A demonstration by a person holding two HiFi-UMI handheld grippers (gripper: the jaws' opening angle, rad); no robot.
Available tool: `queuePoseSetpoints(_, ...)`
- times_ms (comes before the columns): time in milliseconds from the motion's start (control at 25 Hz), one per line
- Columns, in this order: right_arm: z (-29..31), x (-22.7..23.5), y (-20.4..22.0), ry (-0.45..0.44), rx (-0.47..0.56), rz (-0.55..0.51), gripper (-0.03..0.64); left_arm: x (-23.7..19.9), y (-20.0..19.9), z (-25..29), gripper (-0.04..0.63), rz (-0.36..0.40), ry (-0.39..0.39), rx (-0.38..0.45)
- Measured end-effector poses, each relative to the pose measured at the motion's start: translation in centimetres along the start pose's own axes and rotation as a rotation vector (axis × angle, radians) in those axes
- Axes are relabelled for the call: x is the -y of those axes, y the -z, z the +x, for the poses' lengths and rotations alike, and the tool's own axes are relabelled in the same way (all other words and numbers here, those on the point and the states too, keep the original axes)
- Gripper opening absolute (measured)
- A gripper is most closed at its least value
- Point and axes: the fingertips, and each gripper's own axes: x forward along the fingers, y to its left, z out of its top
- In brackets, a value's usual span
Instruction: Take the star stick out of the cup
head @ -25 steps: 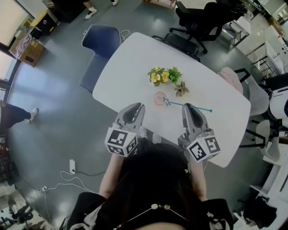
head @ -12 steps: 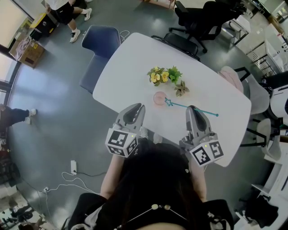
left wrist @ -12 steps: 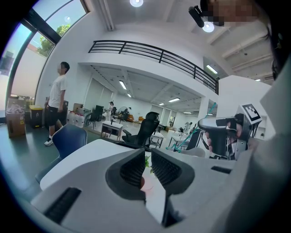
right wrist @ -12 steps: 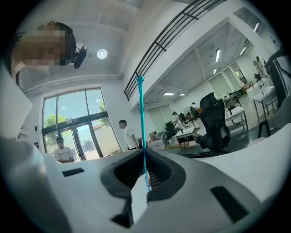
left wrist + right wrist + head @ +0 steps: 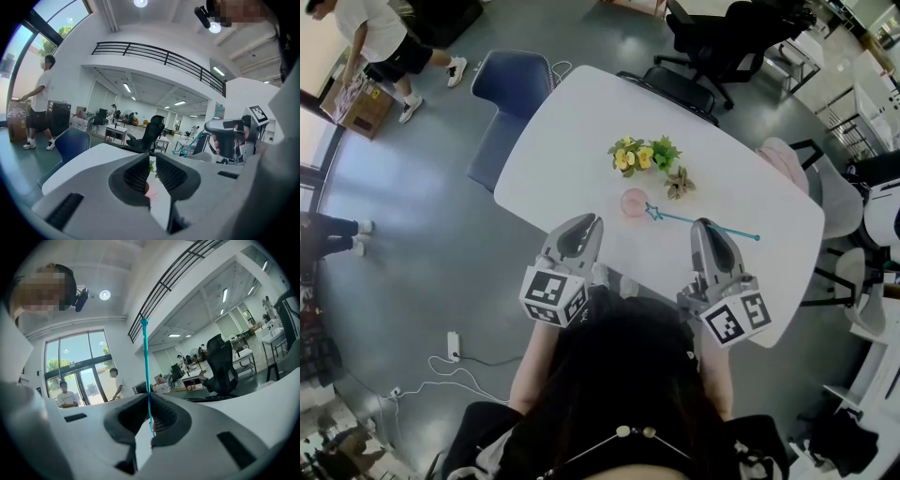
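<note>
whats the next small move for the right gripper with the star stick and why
Probably draw the star stick sideways, away from the pink cup, before setting it down. The right gripper is shut on the shaft, holding it roughly level over the white table, but the star end sits right beside the cup's rim. Whether it has fully cleared the rim I cannot tell.

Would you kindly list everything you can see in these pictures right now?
table: one, white, centre
cup: one, pink, on the table
star stick: one, teal, above the table, star end beside the cup
flowers: one bunch, yellow, beyond the cup
small plant: one, grey-green, right of the flowers
blue chair: one, blue, left of table
black chairs: two, black, table's far end
person: one, white top, upper left
left gripper: one, grey, fingers apart, empty
right gripper: one, grey, fingers shut on the star stick
</note>
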Motion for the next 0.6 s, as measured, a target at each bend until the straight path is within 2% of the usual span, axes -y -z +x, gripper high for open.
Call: queuePoseSetpoints(600,-0.28,0.21,-0.15,0.006,0.001,0.009,0.02,0.06,0.08,-0.14,0.046,0.002,0.0,0.002)
